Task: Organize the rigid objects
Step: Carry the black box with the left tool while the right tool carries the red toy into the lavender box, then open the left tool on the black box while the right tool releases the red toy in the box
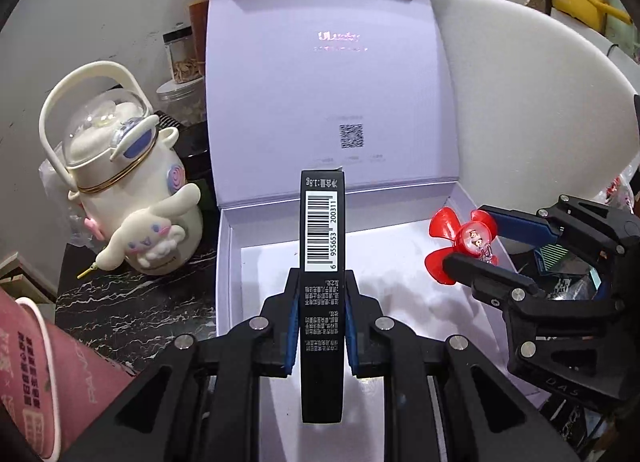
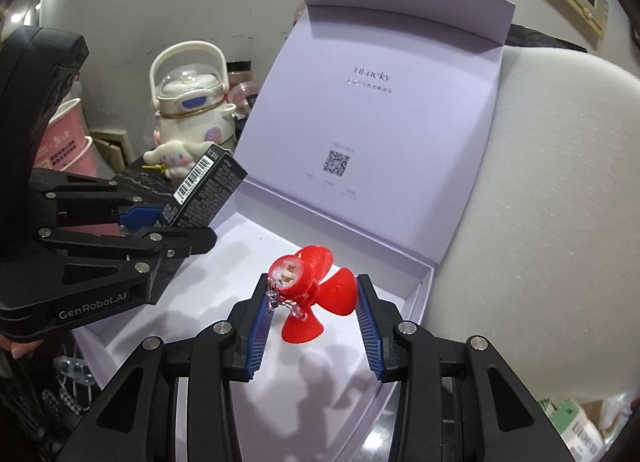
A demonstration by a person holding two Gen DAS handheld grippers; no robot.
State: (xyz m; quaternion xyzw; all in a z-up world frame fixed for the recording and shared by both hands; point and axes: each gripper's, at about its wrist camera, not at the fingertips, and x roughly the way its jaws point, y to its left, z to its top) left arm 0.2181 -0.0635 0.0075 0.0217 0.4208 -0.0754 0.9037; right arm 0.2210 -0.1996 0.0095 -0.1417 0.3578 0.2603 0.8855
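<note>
My left gripper (image 1: 322, 282) is shut on a slim black carton with a white barcode label (image 1: 322, 238) and holds it above the open lilac gift box (image 1: 230, 246). The carton also shows in the right wrist view (image 2: 208, 186). My right gripper (image 2: 314, 294) is shut on a red plastic propeller toy (image 2: 308, 278) with a clear hub, held over the box's white floor (image 2: 224, 290). The toy (image 1: 464, 240) and the right gripper (image 1: 476, 240) show at the right of the left wrist view. The left gripper (image 2: 188, 226) sits left of the box.
The box lid (image 1: 320, 74) stands upright behind. A cream Cinnamoroll kettle-shaped bottle (image 1: 132, 182) stands left on a black marbled surface (image 1: 132, 314). Jars (image 1: 182, 58) stand behind it. A pink paper cup (image 1: 48, 382) is at the near left. A white foam sheet (image 2: 540, 182) rises on the right.
</note>
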